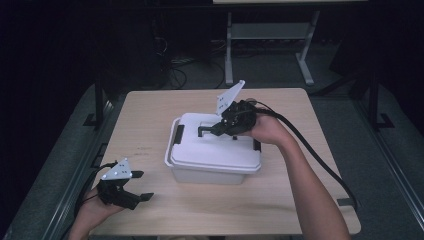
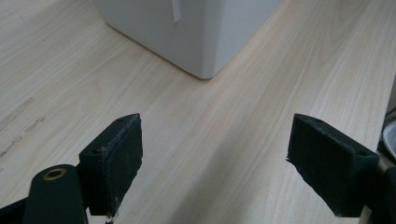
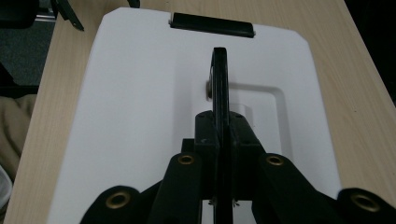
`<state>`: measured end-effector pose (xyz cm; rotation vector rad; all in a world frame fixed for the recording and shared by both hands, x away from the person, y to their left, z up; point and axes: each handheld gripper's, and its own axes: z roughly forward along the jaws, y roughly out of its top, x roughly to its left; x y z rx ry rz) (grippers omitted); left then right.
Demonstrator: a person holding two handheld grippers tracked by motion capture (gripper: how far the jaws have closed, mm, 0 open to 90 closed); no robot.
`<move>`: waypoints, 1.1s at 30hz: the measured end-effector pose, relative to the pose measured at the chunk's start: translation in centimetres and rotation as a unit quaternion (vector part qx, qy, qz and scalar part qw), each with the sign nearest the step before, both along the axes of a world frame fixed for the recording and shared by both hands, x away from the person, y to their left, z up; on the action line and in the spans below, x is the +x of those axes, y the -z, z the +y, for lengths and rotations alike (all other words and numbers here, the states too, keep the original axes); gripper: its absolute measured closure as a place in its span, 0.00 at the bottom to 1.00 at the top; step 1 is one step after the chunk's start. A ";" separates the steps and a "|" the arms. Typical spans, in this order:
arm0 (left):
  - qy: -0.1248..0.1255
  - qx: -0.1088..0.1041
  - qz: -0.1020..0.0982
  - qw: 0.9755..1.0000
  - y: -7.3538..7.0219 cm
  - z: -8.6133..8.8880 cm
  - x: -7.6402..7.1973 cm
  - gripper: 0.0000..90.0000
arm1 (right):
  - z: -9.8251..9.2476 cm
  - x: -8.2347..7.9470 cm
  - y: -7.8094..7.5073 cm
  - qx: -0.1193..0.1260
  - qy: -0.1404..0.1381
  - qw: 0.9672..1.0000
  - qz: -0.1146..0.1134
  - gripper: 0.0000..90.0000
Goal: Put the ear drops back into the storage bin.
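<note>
A white lidded box [image 1: 215, 172] stands in the middle of the wooden table [image 1: 280, 200]. Its black carry handle [image 1: 204, 130] is swung upright over the recess in the lid [image 1: 200, 150]. My right gripper [image 1: 216, 131] reaches in from the right and is shut on that handle. In the right gripper view the handle [image 3: 220, 79] stands edge-on between the closed jaws of my right gripper [image 3: 222, 128], above the white lid [image 3: 135, 102]. My left gripper [image 1: 141, 185] rests open near the table's front left corner, apart from the box. Its pads [image 2: 116, 158] are wide apart and the box corner [image 2: 196, 37] lies ahead.
Black latches sit at the lid's left end [image 1: 178, 133] and right end [image 1: 257, 145]; the far one appears in the right gripper view as a latch [image 3: 212, 24]. A cable [image 1: 310, 150] trails from the right gripper across the table's right side. Dark floor and a metal frame [image 1: 270, 45] lie beyond.
</note>
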<state>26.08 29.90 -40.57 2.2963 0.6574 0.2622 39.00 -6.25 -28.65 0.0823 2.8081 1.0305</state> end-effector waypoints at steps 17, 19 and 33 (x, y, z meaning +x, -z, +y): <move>-0.005 -0.012 -0.003 1.000 -0.3 0.4 -0.1 0.20 | 1.9 1.6 1.0 0.008 -0.010 1.000 0.013 0.93; -0.005 -0.011 -0.002 1.000 -0.2 0.4 -0.1 0.20 | 1.9 1.7 1.1 0.014 -0.012 1.000 0.014 0.93; -0.007 -0.013 0.001 1.000 -0.1 0.6 -0.1 0.20 | 2.1 2.2 1.9 0.023 -0.015 0.999 0.036 0.93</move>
